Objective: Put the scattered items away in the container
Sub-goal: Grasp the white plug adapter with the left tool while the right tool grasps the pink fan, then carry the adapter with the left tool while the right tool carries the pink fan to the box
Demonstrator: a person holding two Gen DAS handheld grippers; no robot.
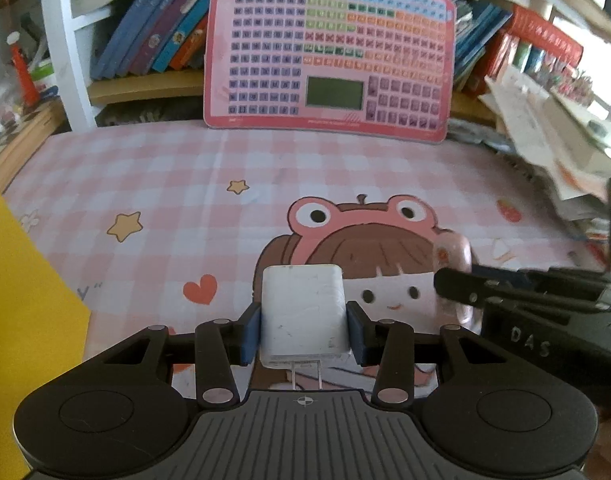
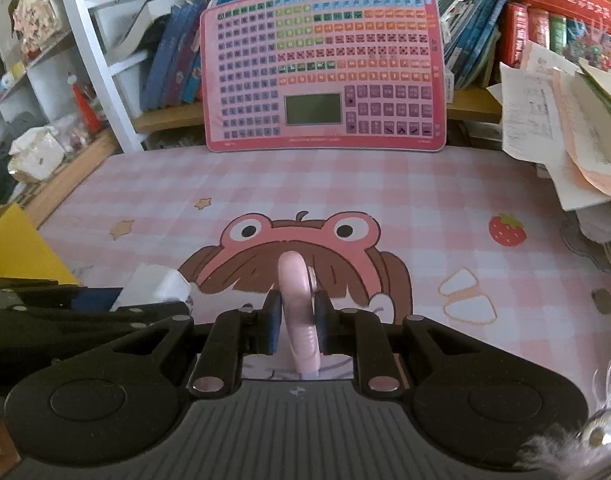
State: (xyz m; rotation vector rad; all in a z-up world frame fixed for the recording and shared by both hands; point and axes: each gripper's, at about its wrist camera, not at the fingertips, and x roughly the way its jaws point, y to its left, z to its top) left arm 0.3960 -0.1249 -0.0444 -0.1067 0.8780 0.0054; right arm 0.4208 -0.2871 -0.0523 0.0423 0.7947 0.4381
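Note:
My left gripper is shut on a white plug charger, its metal prongs pointing back toward the camera, just above the pink checked mat. My right gripper is shut on a flat pink rounded object held on edge. In the left wrist view the right gripper and the pink object sit just right of the charger. In the right wrist view the charger and the left gripper's arm show at the left. A yellow container stands at the left edge; it also shows in the right wrist view.
A pink keyboard-like learning board leans against the bookshelf at the back. Piles of papers and books crowd the right side. A white shelf post and clutter stand at the back left. The mat carries a cartoon frog-hat girl.

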